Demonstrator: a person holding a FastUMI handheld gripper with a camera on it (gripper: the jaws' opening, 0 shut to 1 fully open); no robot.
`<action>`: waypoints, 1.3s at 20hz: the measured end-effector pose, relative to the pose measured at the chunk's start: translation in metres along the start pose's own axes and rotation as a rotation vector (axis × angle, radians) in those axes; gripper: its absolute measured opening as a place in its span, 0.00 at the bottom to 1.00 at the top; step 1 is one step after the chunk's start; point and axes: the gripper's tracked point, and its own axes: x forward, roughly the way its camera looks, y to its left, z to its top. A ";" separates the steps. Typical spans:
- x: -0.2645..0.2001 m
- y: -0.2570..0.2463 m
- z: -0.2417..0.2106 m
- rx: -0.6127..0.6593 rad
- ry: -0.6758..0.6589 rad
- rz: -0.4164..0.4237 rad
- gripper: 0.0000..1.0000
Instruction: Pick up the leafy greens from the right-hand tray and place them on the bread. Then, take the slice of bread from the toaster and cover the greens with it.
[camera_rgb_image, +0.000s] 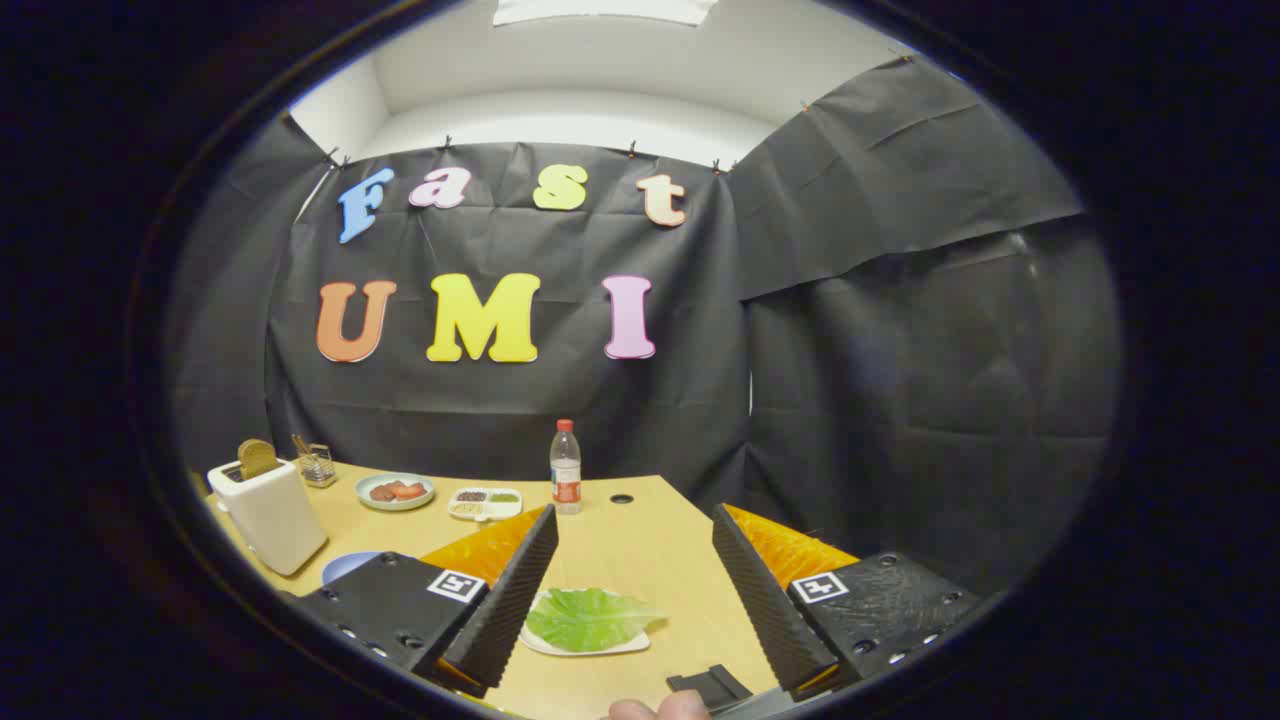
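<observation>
The leafy greens (588, 617) lie on a white tray (628, 647) on the wooden table, low between my two fingers and close to the left one. My gripper (635, 525) stands open above the table with nothing between its fingers. A white toaster (268, 512) stands at the table's far left with a slice of bread (257, 458) sticking up out of its slot. A blue plate (345, 567) peeks out beside the toaster, mostly hidden behind my left finger; what lies on it is hidden.
Beyond the fingers stand a clear bottle with a red cap (566, 467), a white divided dish of condiments (485, 503), a pale green plate with red food (395, 491) and a small wire holder (317, 464). A fingertip (660, 709) shows below. The table's right edge drops off past my right finger.
</observation>
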 end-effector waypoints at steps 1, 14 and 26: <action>-0.001 -0.001 0.000 -0.002 0.000 -0.003 0.95; -0.010 -0.011 -0.002 0.020 -0.009 -0.003 0.95; -0.005 -0.001 -0.016 0.031 0.035 0.050 0.95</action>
